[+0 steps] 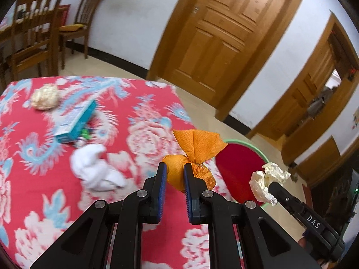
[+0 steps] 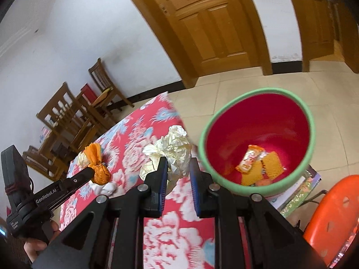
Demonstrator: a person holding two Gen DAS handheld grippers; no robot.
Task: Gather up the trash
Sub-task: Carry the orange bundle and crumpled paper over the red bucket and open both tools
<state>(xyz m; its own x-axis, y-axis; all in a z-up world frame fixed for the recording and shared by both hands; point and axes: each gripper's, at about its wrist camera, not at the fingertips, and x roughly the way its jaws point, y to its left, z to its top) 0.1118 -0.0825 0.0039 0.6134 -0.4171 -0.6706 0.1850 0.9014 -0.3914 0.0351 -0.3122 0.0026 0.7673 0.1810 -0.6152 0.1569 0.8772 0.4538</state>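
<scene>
Floral-clothed desk — left tool clenches an orange wad, right tool a cream wad — bin at two o'clock.

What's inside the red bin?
The red bin holds orange snack wrappers on its bottom. Its near rim hides some of the floor inside.

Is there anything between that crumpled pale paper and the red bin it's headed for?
Nothing visible. The right gripper holds the pale paper wad beside the bin's green rim, and the bin's mouth is open, with only a few wrappers lying at the bottom.
</scene>
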